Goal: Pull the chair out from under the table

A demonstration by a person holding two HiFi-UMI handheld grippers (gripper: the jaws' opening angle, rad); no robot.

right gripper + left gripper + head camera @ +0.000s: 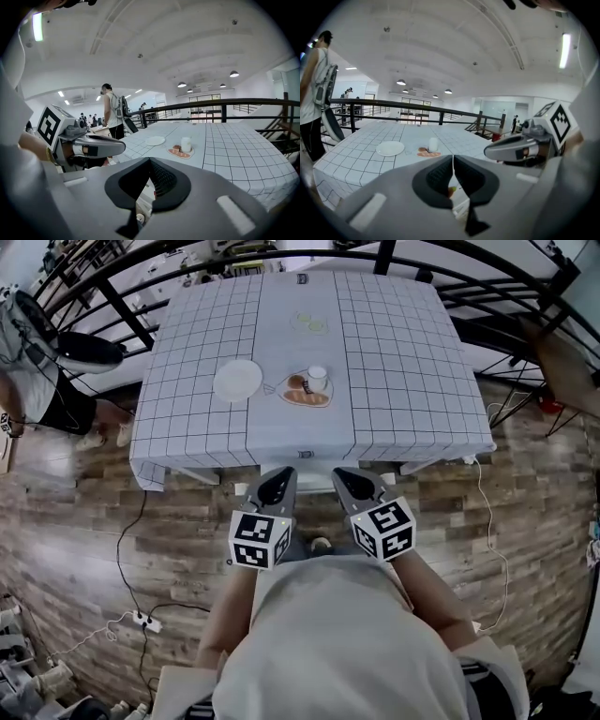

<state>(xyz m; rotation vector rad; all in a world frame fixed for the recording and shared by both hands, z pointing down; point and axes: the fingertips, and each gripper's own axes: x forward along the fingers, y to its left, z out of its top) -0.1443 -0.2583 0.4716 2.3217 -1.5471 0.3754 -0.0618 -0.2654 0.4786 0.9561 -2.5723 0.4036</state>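
The table (394, 352), under a white checked cloth, stands straight ahead. The chair is almost wholly hidden beneath it. Only a pale strip (314, 481) that may be its back shows below the cloth's near hem. My left gripper (278, 476) and right gripper (343, 474) sit side by side at that hem, pointing toward the table. Both are shut with nothing between the jaws. In the left gripper view the left gripper (453, 157) has its pads meeting, with the right gripper (513, 149) beside it. In the right gripper view the right gripper (149, 161) is likewise closed.
On the cloth lie a white plate (238, 380) and a plate of food with a cup (307, 390). A black railing (131, 320) curves behind the table. A person (37, 381) stands at the left. Cables and a power strip (141, 620) lie on the wooden floor.
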